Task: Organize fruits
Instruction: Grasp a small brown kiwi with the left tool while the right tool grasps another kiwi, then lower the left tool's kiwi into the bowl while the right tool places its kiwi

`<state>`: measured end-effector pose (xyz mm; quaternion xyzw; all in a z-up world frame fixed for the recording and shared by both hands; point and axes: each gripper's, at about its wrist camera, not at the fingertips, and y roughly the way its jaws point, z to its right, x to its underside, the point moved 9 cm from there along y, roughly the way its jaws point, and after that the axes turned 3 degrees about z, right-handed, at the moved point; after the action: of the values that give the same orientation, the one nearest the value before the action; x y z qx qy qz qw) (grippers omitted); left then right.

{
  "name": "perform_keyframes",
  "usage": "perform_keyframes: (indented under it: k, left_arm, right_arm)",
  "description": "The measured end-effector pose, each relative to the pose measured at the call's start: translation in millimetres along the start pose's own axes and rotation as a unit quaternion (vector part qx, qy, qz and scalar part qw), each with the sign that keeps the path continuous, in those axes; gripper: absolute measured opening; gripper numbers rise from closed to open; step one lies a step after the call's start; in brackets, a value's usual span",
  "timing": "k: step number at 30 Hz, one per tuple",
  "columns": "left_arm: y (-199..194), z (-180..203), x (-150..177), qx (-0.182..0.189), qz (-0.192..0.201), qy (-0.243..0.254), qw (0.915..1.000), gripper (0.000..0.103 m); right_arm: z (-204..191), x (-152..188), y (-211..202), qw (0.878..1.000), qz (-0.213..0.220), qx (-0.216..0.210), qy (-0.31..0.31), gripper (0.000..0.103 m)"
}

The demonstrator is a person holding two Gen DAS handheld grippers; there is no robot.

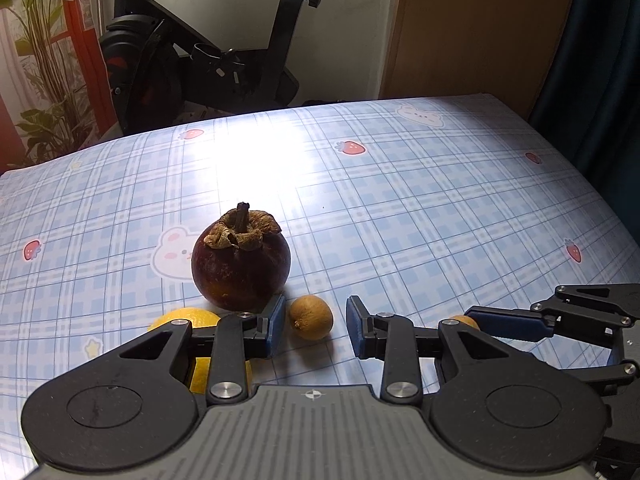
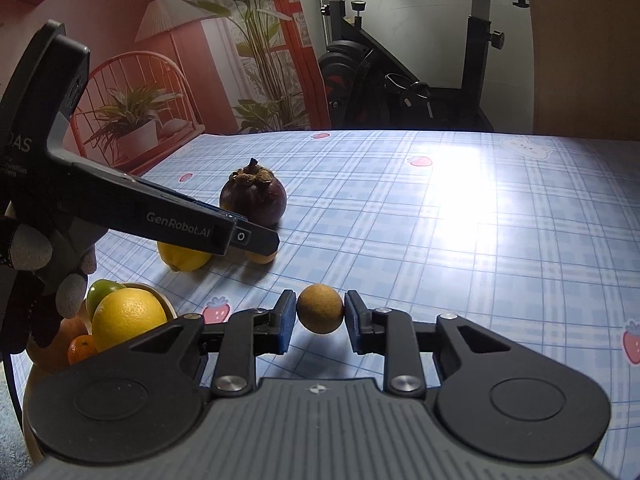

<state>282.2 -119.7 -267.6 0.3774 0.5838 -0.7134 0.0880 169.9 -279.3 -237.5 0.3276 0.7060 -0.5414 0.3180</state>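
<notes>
Right claw (image 2: pixel 320 316) pinches longan (image 2: pixel 320 314); bowl (image 2: pixel 162 298) only here.

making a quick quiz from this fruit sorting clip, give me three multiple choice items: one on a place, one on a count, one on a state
1. Where is the mangosteen?
A. in the bowl
B. on the checked tablecloth
C. in a gripper

2. How many small brown longans are in the left wrist view?
A. one
B. two
C. four

3. What is the right gripper doing?
A. standing open over bare cloth
B. shut on a lemon
C. shut on a longan

Answers:
1 B, it stands on the cloth beyond the lemon.
2 B, one lies between the left gripper's fingers, another peeks out in the right gripper.
3 C, both blue pads press the longan's sides.
</notes>
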Motion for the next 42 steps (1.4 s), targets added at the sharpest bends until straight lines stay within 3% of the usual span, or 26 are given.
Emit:
perform_keyframes:
  k: [4, 6, 11, 18, 28, 42]
  left_arm:
    - [4, 2, 2, -0.002, -0.007, -0.001, 1.0, 0.035]
    - [5, 3, 3, -0.003, -0.008, 0.002, 1.0, 0.027]
    - [4, 3, -2, 0.008, -0.008, 0.001, 0.9999, 0.026]
    - [-53, 5, 5, 0.033, 0.026, -0.026, 0.9988, 0.026]
    - [-152, -5, 61, 0.033, 0.06, -0.042, 0.9968, 0.026]
    - [-181, -12, 147, 0.035, 0.023, -0.047, 0.998, 0.026]
  right_arm:
    - [2, 0, -3, 1.0, 0.002, 0.001, 0.005, 0.029]
    - [2, 1, -4, 1.0, 0.002, 0.001, 0.008, 0.029]
    - [1, 2, -8, 1.0, 0.002, 0.001, 0.013, 0.029]
    - [-17, -4, -32, 1.0, 0.017, -0.011, 0.017, 0.029]
    - [-80, -1, -59, 0.999, 0.018, -0.048, -0.013, 0.029]
    - [-154, 33, -53, 0.992, -0.045, -0.1, -0.056, 0.029]
